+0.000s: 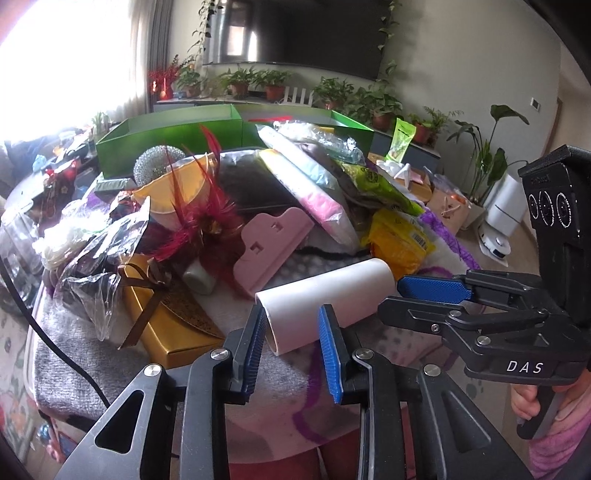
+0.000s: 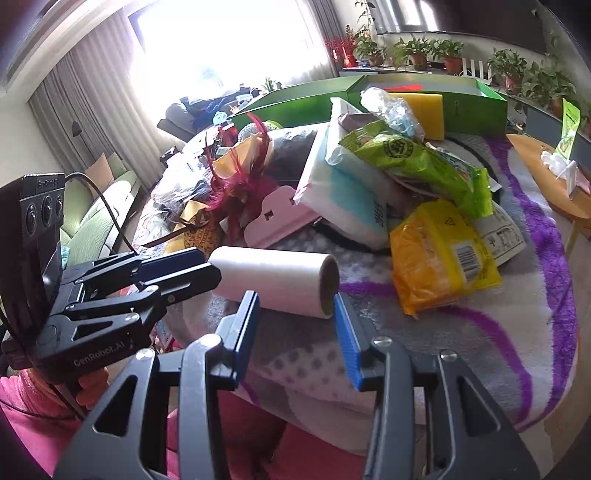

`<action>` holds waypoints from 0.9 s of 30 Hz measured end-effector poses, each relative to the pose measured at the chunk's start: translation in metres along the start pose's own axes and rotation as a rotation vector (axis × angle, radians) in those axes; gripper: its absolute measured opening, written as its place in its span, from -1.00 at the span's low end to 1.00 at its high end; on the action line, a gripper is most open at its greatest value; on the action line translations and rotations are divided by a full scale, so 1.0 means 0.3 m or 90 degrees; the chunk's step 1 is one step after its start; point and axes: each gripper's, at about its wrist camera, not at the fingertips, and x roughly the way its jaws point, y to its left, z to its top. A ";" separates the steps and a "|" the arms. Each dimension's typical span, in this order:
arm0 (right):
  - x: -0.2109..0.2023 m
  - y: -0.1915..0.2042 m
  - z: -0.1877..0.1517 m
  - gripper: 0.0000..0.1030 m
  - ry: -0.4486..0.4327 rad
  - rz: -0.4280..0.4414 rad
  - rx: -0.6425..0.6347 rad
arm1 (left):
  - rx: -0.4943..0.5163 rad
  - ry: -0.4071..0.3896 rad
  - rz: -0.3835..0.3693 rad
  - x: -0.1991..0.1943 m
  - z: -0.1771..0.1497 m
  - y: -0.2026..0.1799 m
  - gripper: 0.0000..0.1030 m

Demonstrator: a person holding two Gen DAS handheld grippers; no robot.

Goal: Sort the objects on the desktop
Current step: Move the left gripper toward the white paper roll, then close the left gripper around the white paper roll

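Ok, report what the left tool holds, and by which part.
The left tool is clamped on the white roll, at its left end.

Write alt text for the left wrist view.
The left gripper is shut on the near end of a white roll on a patterned blanket, with the right gripper at its far end. Behind lie heaped packets and a green box.

A home living room is shown. On the far wall a large dark television point(image 1: 295, 33) is mounted above a low shelf lined with potted plants point(image 1: 273, 83), and a curtained window point(image 2: 221, 40) is seen at the far left, with a green sofa point(image 2: 92, 206) below it.
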 end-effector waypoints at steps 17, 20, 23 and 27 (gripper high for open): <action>0.035 0.001 0.010 -0.25 0.010 -0.003 -0.004 | -0.014 0.025 -0.003 0.056 0.003 0.022 -0.44; 0.045 0.000 0.015 -0.26 0.010 -0.005 -0.005 | -0.011 0.034 -0.012 0.072 0.003 0.015 -0.44; 0.048 -0.002 0.018 -0.36 0.009 -0.020 -0.005 | -0.001 0.024 -0.005 0.068 0.008 0.005 -0.44; 0.033 -0.011 0.016 -0.44 0.007 -0.013 0.005 | 0.005 0.012 -0.010 0.047 0.024 0.004 -0.44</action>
